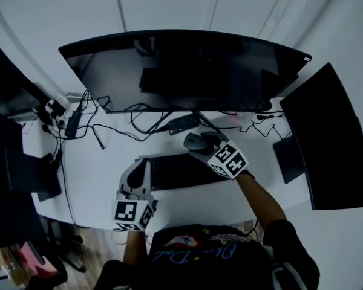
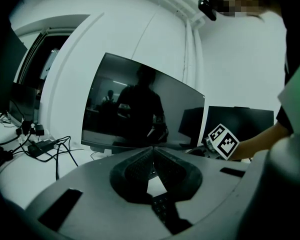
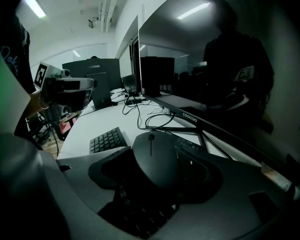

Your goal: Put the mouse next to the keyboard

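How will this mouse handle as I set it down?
Probably rigid and light: the mouse is a small hard shell. Its smooth domed sides could slip between the jaws of the right gripper. Low and wide, it likely won't roll or tip.

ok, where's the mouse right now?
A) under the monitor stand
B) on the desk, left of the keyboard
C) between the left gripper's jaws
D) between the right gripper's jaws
D: the right gripper view shows the black mouse clamped between the jaws of the right gripper, with keys of the keyboard showing beneath it. The left gripper has its jaws together on nothing.
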The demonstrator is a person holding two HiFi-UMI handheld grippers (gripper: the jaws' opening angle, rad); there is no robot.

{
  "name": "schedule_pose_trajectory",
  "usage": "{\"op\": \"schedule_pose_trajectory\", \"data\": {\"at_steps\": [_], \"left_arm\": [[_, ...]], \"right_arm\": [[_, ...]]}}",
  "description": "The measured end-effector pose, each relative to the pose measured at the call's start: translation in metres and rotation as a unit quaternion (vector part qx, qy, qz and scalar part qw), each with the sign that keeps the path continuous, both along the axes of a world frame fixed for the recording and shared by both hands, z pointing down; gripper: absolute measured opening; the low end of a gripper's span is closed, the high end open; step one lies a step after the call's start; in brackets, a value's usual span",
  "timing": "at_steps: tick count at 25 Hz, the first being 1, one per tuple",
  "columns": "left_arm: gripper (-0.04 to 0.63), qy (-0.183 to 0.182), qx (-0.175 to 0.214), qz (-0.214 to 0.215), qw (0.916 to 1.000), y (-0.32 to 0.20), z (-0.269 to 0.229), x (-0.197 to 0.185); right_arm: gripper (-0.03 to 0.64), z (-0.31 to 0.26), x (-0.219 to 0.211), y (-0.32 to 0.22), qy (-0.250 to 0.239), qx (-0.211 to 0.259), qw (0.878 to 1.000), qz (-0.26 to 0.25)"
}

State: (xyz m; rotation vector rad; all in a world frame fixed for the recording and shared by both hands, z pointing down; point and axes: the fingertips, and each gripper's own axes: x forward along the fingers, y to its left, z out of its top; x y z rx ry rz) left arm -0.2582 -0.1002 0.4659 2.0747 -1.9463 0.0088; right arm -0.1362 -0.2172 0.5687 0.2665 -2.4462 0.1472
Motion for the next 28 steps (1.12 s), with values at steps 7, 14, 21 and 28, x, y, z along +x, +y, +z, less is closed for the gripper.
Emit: {"op": "schedule_pose_trajectory", "data": {"at_steps": [7, 14, 21, 28], "left_arm": [[0.003, 0.001, -0.001, 0.016, 0.9999, 0.004, 0.005, -0.006], [0.003, -0.001, -0.007, 0.032, 0.9995, 0.009, 0.011, -0.022], [0.003, -0.011, -0.002, 0.038, 0.9992, 0.007, 0.010, -0.028], [0.003, -0.010, -0.003, 0.045, 0.9989, 0.003, 0.012, -0.009]], "right_arm": [[0.279, -0.015, 0.004, 0.012, -0.006, 0.001, 0.999, 0.037], [0.279, -0.028, -0.002, 0.021, -0.022, 0.016, 0.997, 0.068], [0.279, -0.037, 0.006, 0.026, -0.046, 0.001, 0.993, 0.111], [0.279, -0.044, 0.033, 0.023, -0.057, -0.008, 0.989, 0.133]]}}
